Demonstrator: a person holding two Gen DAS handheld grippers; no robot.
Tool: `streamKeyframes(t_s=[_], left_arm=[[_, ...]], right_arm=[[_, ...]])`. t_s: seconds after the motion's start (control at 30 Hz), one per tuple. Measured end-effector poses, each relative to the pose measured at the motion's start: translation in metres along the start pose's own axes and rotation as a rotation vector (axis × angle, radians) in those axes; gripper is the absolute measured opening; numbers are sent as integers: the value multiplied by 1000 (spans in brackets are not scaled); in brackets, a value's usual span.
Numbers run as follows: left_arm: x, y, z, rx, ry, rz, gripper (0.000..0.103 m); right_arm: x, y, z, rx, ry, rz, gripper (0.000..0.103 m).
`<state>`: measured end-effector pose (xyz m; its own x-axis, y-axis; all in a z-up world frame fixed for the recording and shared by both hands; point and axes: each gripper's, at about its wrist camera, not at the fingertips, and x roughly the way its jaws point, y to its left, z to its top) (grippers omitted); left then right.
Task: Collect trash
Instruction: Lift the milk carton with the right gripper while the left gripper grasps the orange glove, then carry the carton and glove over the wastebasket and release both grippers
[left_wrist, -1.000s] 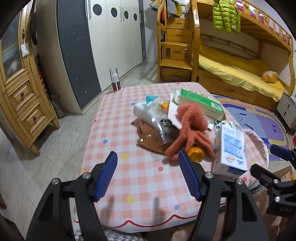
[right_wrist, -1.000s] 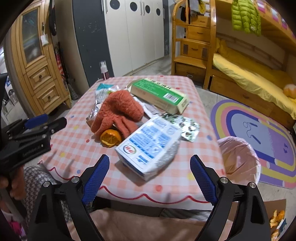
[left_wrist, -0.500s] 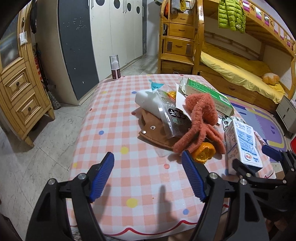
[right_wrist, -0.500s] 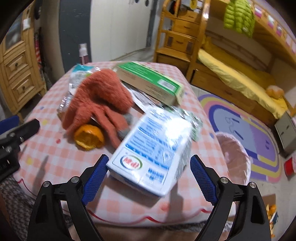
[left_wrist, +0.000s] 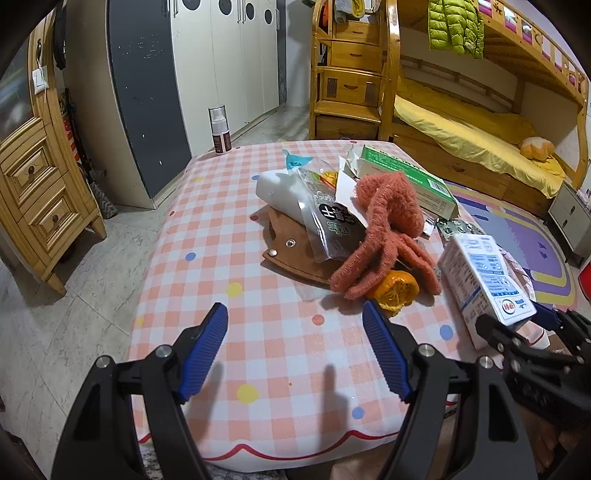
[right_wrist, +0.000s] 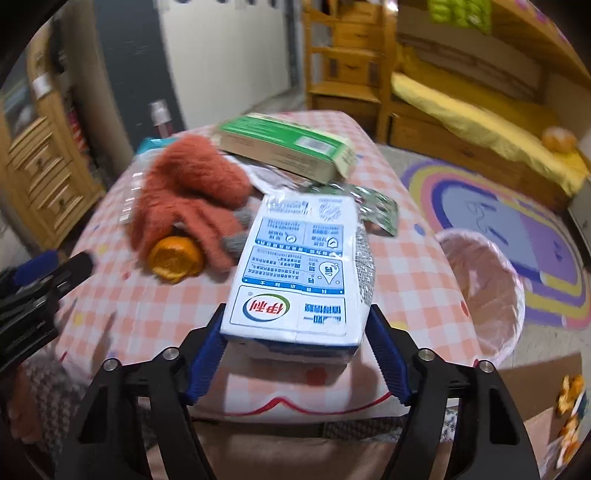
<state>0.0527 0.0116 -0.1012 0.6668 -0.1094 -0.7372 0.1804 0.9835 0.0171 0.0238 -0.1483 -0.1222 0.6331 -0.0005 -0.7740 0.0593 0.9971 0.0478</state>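
My right gripper (right_wrist: 295, 328) is shut on a white and blue milk carton (right_wrist: 299, 273) and holds it tilted at the table's near right edge; the carton also shows in the left wrist view (left_wrist: 484, 280). My left gripper (left_wrist: 295, 336) is open and empty above the checked tablecloth (left_wrist: 221, 258). On the table lie an orange knit glove (left_wrist: 384, 229), an orange peel (left_wrist: 397, 291), a green and white box (left_wrist: 406, 181), a plastic wrapper (left_wrist: 328, 221) and blister packs (right_wrist: 373, 210).
A bin with a pink liner (right_wrist: 484, 288) stands on the floor right of the table. A spray bottle (left_wrist: 219, 129) stands at the table's far left corner. A brown leather piece (left_wrist: 291, 251) lies under the pile. A bunk bed (left_wrist: 461, 129) stands beyond.
My right gripper has closed on the milk carton and tipped it up off the cloth. My left gripper stays open and has drifted slightly.
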Motion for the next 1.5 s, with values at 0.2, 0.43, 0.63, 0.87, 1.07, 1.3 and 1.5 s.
streamKeyframes(t_s=[0.2, 0.43, 0.63, 0.87, 1.07, 1.3, 1.5], left_arm=[[-5, -13, 1, 48, -24, -38, 73], [-3, -30, 27, 68, -57, -83, 56], [13, -58, 62, 153, -82, -88, 49], [47, -75, 78, 241, 3, -92, 23], [18, -66, 77, 269, -69, -97, 4], [-48, -53, 89, 227, -196, -132, 4], [-85, -64, 84, 228, -261, -168, 4]], right_arm=[[-39, 2, 4, -57, -84, 65, 71], [-53, -16, 20, -92, -154, 40, 71], [-52, -38, 34, -63, -162, 36, 71], [-51, -56, 41, -42, -171, 36, 71], [-61, -59, 36, -37, -188, 47, 71], [-84, -55, 34, -45, -233, 73, 71], [-104, -64, 30, -36, -267, 67, 71]])
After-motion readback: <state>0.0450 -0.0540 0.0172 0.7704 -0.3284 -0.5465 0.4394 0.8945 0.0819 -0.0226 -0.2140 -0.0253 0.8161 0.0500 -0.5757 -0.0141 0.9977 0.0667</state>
